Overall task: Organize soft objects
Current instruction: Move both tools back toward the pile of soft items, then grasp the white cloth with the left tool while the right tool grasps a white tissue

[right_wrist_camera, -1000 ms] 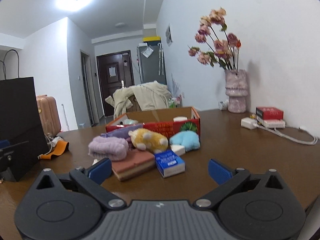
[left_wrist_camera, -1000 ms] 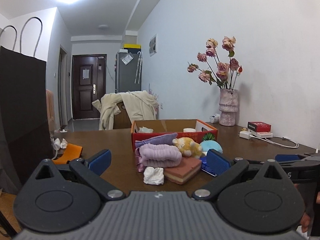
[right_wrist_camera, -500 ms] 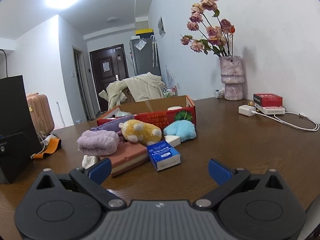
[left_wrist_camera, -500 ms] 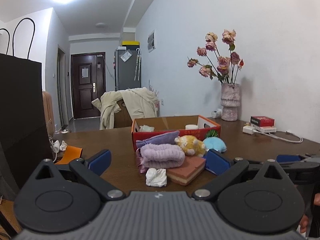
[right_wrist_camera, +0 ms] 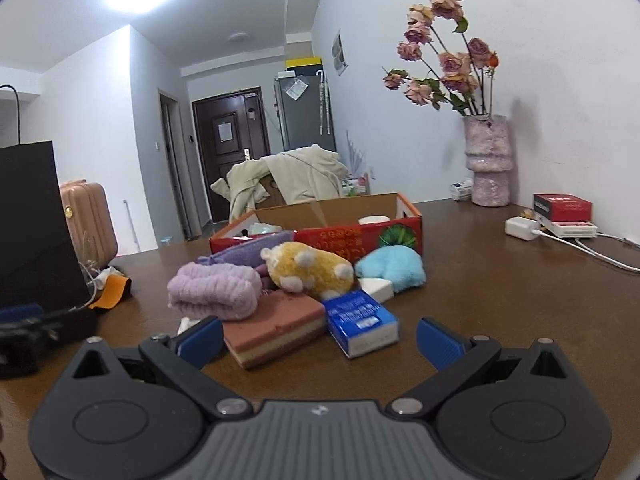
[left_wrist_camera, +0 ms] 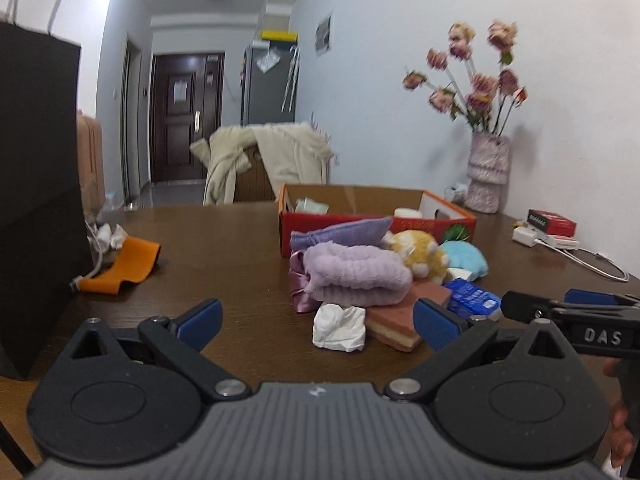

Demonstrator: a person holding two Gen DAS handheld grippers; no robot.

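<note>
Hovering wide open and empty, the left hand-held gripper (left_wrist_camera: 316, 316) and right hand-held gripper (right_wrist_camera: 318, 336) are facing a lilac towel roll (left_wrist_camera: 356, 276) lying on the brown surface (left_wrist_camera: 224, 256) before a red box (left_wrist_camera: 376, 208), probably light, squashy, best pinched mid-roll.

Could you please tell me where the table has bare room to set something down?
Bare wood lies between the orange cloth and the purple towel, and between the blue plush and the white charger. It is crowded in front of the red box.
</note>
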